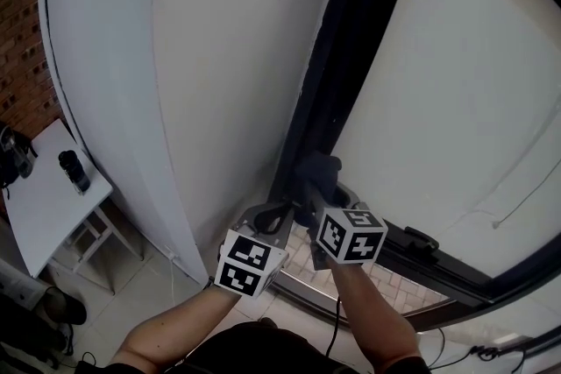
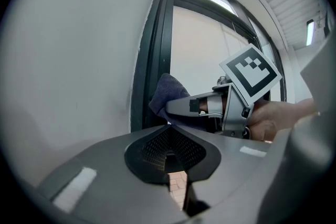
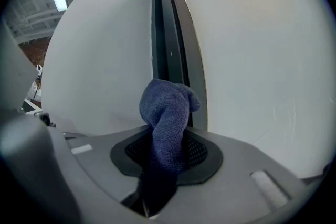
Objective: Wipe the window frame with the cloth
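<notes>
white wall (image 1: pixel 219 57) fills the left of the scene, the dark window frame (image 1: pixel 326 74) runs up the middle, and a pale pane (image 1: pixel 456 83) lies to its right. your right gripper (image 3: pixel 167 139) has its jaws clamped on the blue cloth (image 3: pixel 167 113). the cloth's bunched end sticks out past the tips and sits right at the lower part of the frame, above the bottom track. whether the cloth actually presses on the frame can't be made out. your left gripper (image 2: pixel 169 128) is just left of the right one and a little nearer to you. its jaws are brought together at the tips with nothing between them, and they point toward the frame, close beside the right gripper's jaw. both of your forearms reach in from the near edge, side by side. far to the left, a small white table (image 1: pixel 44 206) stands near a brick wall (image 1: pixel 17 57), well apart from the window. a dark cylinder (image 1: pixel 74 171) stands upright on the table.
</notes>
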{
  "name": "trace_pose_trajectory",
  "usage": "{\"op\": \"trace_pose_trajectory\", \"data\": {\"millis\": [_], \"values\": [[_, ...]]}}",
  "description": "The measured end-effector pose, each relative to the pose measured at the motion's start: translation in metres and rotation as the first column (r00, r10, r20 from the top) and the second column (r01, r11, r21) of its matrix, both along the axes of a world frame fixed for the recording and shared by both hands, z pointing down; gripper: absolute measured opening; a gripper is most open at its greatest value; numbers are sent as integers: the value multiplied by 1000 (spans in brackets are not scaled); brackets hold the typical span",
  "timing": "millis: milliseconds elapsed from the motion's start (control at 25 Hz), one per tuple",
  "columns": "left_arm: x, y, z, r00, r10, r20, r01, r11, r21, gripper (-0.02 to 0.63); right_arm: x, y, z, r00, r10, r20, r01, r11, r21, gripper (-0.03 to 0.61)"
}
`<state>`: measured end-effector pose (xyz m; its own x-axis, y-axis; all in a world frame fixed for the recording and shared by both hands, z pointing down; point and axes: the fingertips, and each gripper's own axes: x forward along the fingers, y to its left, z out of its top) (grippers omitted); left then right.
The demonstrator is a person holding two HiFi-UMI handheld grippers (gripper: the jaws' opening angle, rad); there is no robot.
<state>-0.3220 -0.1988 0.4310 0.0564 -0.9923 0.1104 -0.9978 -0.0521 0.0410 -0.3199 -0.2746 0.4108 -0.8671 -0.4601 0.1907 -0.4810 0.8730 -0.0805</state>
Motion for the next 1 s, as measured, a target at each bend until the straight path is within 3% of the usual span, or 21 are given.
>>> {"op": "trace_pose_trajectory", "data": {"millis": [480,680,1000], "values": [[8,-9,-54,1000,-5,27,4,999,52,0,3,-6,-66,997,-65,33,62,995,78,116],[-2,-15,-72,999,-41,-27,42,997,62,0,4,-8,-89,996,-68,51,62,992,114,115],[-7,-20,-96,999,-45,-27,47,994,96,0,10,-13,-126,992,-71,106,53,986,161,115]]}}
